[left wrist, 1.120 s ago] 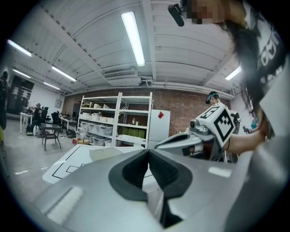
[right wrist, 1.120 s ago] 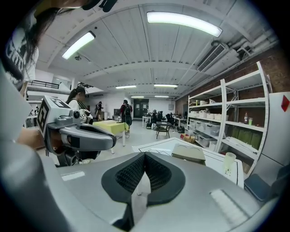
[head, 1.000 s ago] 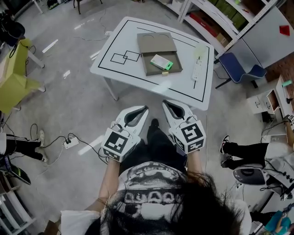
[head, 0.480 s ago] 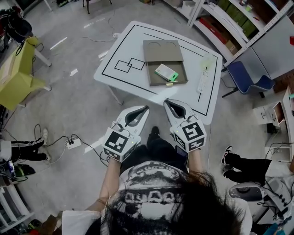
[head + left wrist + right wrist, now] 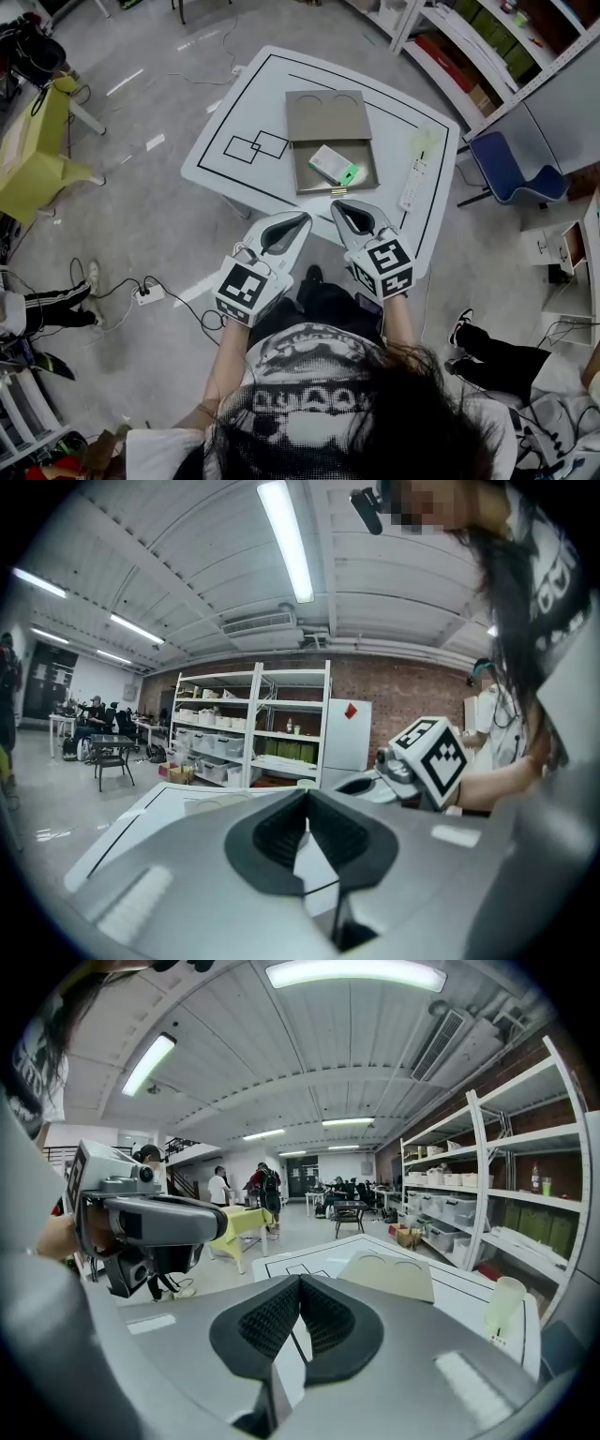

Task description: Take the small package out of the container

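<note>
An open brown cardboard container (image 5: 325, 141) lies on the white table (image 5: 244, 103), its flat lid (image 5: 386, 1274) folded back on the far side. In its tray rests the small white and green package (image 5: 334, 166). My left gripper (image 5: 300, 218) is shut and empty, held just short of the table's near edge. The right gripper (image 5: 337, 204) is likewise shut and empty, with its tips over that edge, a little short of the container. The left gripper view shows its own jaws (image 5: 306, 799) closed; in the right gripper view the right jaws (image 5: 300, 1283) are closed too.
A white strip-shaped device (image 5: 412, 185) and a pale cup (image 5: 427, 141) lie on the table right of the container. A blue chair (image 5: 514, 175) and shelving (image 5: 469, 47) stand at the right, a yellow-green table (image 5: 28, 159) at the left. Cables and a socket strip (image 5: 145, 292) lie on the floor.
The person has stepped up to the table, and both grippers have moved forward to its near edge. Their jaws have stayed closed.
</note>
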### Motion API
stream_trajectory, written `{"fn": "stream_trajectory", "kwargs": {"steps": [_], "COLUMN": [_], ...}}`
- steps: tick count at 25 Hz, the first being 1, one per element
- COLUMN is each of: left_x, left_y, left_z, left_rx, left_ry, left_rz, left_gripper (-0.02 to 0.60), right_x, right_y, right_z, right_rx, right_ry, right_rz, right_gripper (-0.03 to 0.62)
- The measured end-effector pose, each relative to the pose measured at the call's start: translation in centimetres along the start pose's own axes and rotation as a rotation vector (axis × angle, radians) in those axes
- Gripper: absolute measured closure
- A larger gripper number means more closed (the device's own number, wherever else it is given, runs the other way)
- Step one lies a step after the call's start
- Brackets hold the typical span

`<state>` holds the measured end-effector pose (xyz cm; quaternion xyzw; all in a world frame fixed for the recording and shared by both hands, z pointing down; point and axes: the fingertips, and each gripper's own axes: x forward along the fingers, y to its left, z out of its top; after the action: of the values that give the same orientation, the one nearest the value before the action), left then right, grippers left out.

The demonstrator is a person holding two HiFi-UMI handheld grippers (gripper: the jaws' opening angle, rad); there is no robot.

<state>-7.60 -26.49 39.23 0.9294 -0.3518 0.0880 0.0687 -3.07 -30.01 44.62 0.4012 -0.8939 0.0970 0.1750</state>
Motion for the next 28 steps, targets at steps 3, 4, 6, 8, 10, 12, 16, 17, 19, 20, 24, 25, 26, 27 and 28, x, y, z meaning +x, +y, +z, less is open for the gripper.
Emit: {"fn": "stream_trajectory", "kwargs": {"steps": [3, 4, 6, 8, 10, 12, 16, 17, 19, 20, 24, 25, 26, 27, 28], "left_x": [1.6, 2.1, 3.0, 3.8, 4.6, 5.5, 7.0, 7.3, 7.9, 8.2, 9.1, 9.3, 9.4, 9.6, 9.7], "left_y": [0.4, 0.6, 0.9, 1.2, 1.4, 1.7, 2.1, 2.1, 2.3, 2.4, 2.7, 2.7, 2.8, 2.9, 3.1], "left_z": [0.1, 0.2, 0.3, 0.4, 0.4, 0.3, 0.1, 0.1, 0.1, 0.1, -0.1, -0.1, -0.1, -0.1, -0.1], "left_rx": [0.002, 0.003, 0.004, 0.004, 0.004, 0.003, 0.001, -0.001, -0.006, -0.009, -0.013, -0.013, -0.012, -0.011, -0.011], "left_ry": [0.011, 0.014, 0.021, 0.027, 0.03, 0.032, 0.036, 0.037, 0.041, 0.044, 0.058, 0.059, 0.06, 0.06, 0.06], "left_rz": [0.005, 0.008, 0.015, 0.022, 0.03, 0.04, 0.051, 0.052, 0.055, 0.058, 0.064, 0.066, 0.068, 0.071, 0.075], "left_gripper": [0.581, 0.581, 0.581, 0.581, 0.581, 0.581, 0.581, 0.581, 0.581, 0.581, 0.581, 0.581, 0.581, 0.581, 0.581], "right_x": [1.3, 1.7, 2.5, 3.1, 3.9, 4.8, 6.6, 7.1, 8.0, 8.5, 10.6, 11.1, 11.6, 12.1, 12.7], "right_y": [-1.6, -2.1, -3.1, -4.1, -5.2, -6.3, -8.3, -8.8, -9.8, -10.3, -11.6, -11.8, -12.1, -12.3, -12.4], "right_z": [-0.9, -1.2, -1.8, -2.5, -3.3, -4.2, -5.9, -6.2, -6.7, -6.9, -8.0, -8.4, -8.8, -9.4, -9.9], "right_rx": [0.004, 0.006, 0.015, 0.03, 0.044, 0.046, 0.02, 0.012, -0.002, -0.007, -0.023, -0.031, -0.041, -0.051, -0.06], "right_ry": [0.026, 0.033, 0.046, 0.059, 0.073, 0.095, 0.146, 0.159, 0.184, 0.196, 0.245, 0.26, 0.278, 0.298, 0.319], "right_rz": [0.021, 0.029, 0.045, 0.064, 0.08, 0.089, 0.102, 0.104, 0.107, 0.108, 0.125, 0.129, 0.132, 0.135, 0.138], "right_gripper": [0.597, 0.597, 0.595, 0.593, 0.59, 0.585, 0.56, 0.549, 0.52, 0.508, 0.465, 0.45, 0.431, 0.407, 0.381]}}
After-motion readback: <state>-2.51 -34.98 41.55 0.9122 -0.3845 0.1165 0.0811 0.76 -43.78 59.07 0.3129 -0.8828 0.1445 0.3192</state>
